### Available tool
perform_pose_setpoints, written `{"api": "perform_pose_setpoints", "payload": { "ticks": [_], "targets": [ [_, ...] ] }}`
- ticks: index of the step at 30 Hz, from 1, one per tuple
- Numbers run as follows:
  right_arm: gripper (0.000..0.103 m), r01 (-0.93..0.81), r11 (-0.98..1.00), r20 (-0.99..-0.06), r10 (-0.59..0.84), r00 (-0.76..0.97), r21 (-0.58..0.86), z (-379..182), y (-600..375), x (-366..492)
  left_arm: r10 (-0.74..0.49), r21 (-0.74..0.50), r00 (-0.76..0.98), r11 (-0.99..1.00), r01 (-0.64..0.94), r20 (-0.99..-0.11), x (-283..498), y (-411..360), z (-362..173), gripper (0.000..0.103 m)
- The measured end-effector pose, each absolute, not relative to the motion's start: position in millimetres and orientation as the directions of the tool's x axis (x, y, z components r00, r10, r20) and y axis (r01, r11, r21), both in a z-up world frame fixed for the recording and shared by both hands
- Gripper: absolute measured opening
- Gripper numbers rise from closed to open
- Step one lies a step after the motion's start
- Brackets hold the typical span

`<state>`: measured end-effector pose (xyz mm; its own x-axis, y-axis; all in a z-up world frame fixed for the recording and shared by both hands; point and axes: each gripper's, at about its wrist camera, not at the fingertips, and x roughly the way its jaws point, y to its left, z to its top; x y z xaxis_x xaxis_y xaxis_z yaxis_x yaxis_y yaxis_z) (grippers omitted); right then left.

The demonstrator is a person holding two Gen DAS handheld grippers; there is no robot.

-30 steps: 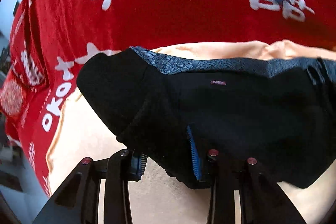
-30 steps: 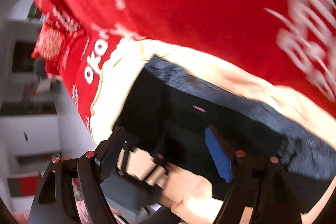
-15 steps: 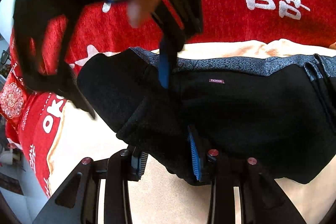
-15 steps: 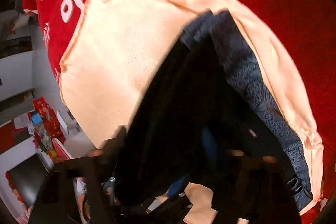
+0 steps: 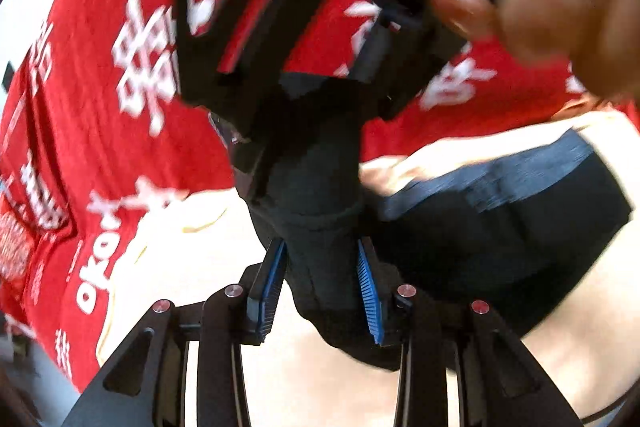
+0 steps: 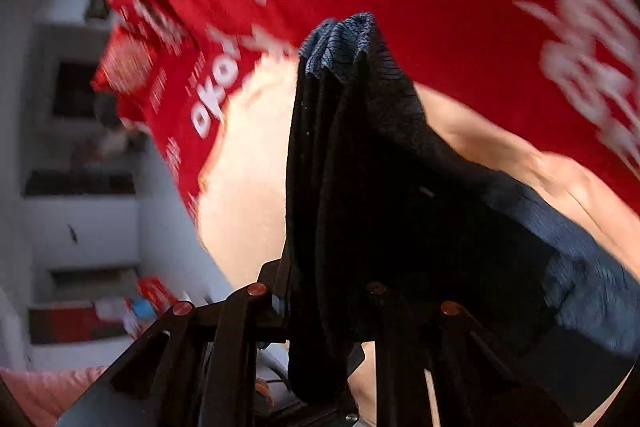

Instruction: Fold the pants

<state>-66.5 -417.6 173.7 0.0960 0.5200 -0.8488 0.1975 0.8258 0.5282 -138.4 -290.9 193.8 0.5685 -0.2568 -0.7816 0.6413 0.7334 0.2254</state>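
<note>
The black pants (image 5: 320, 259) are gathered into a thick bunch that rises straight ahead of our left gripper (image 5: 322, 291), while the rest of the garment, with its blue-grey patterned waistband (image 5: 492, 179), spreads out to the right of that gripper on a pale peach cloth (image 5: 208, 255). Our left gripper pinches the bunch: both blue ribbed pads (image 5: 370, 295) press against the fabric from either side, and the dark cloth fills the space between them.

In the right wrist view the pants (image 6: 360, 187) hang as a tall, draped fold directly in front of our right gripper (image 6: 320, 303), with the waistband (image 6: 340, 39) at the top of the fold and more waistband trailing off to the lower right. The jaws of our right gripper are closing with the black fabric between them; the cloth covers the pads, so we cannot tell whether they press on it already.

Ahead of the left gripper, above the bunch, a blurred black gripper frame reaches in, and a blurred hand (image 5: 560, 11) fills the upper right of the view.

Beyond both tools, the peach cloth lies over a red spread (image 5: 100, 75) printed with white characters. To the far left of the right gripper we see pale, blurred shelving (image 6: 80, 187).
</note>
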Motion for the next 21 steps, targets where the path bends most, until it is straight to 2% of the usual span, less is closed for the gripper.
{"api": "perform_pose_setpoints", "payload": {
  "ticks": [6,10,15,21],
  "targets": [
    [0.018,0.309,0.734,-0.793,0.518,0.323,0.605,216.0,-515.5,-168.5,-0.391,0.160,0.494,0.636,0.755,-0.777,-194.4,-364.6,228.0,0.036],
    [0.018,0.389,0.644,-0.747,0.498,0.441,0.659,219.9,-578.5,-240.7,-0.444,0.154,0.438,0.543,0.825,-0.782,-243.1,-421.2,228.5,0.036],
    [0.018,0.478,0.553,-0.728,0.462,0.506,0.683,198.2,-639.8,-310.7,-0.450,0.167,0.387,0.455,0.875,-0.805,-291.5,-478.9,210.8,0.036],
    [0.019,0.565,0.504,-0.758,0.442,0.480,0.653,141.3,-676.8,-345.1,-0.374,0.180,0.335,0.392,0.902,-0.865,-312.9,-516.4,152.3,0.036]
  ]
}}
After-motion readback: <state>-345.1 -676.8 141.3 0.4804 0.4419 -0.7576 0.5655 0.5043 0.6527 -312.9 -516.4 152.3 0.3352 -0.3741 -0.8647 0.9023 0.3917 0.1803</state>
